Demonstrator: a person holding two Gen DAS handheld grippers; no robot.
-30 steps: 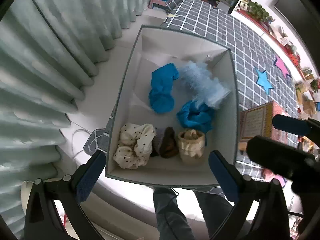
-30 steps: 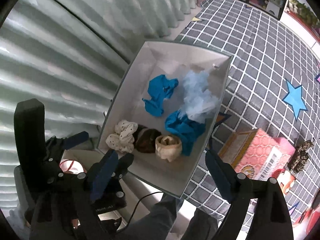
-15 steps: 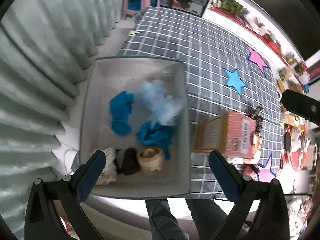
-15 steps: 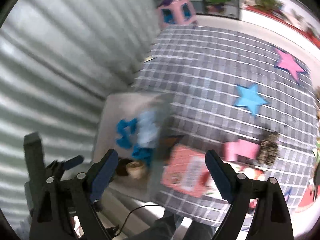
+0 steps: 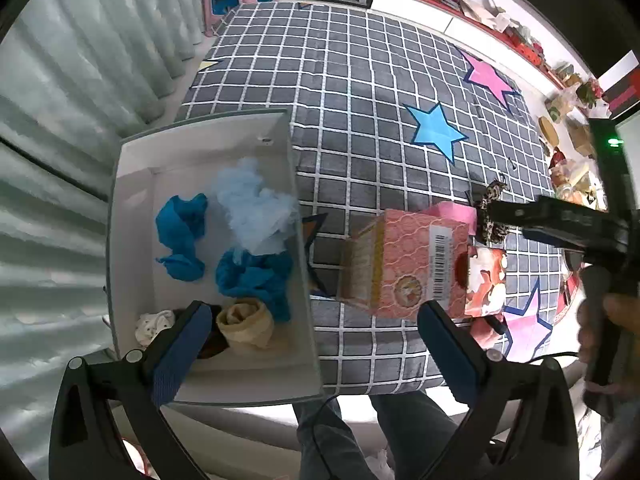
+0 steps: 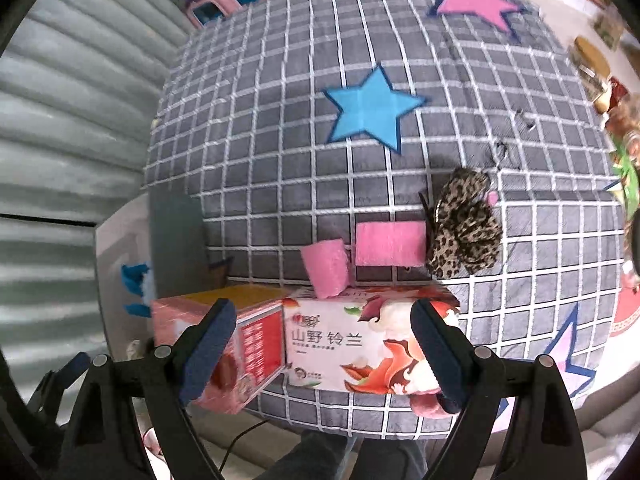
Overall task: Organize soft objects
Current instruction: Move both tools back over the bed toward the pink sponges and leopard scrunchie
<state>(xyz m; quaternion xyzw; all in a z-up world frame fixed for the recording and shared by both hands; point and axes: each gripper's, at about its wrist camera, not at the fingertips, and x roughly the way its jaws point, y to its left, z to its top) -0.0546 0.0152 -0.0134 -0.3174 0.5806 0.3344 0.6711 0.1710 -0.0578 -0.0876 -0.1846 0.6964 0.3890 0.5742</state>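
Grey checked cloth [image 6: 280, 160] covers the table, and the white bin [image 5: 132, 216] sits at its left edge beside the curtain [image 5: 60, 92]. Inside the bin lie two blue rags [image 5: 180, 236], a pale blue net [image 5: 256, 208], a beige roll [image 5: 246, 326] and a spotted white piece [image 5: 154, 326]. Just right of the bin stands a pink box [image 5: 404, 264], with a flowered box [image 6: 360, 352] touching it. Beyond the boxes, farther from the bin, lie two pink sponges [image 6: 390, 244] and a leopard-print scrunchie [image 6: 464, 228]. Over the bin's near corner the left gripper [image 5: 308, 344] has its fingers spread wide, holding nothing. Over the boxes the right gripper [image 6: 324, 348] is likewise spread wide and empty
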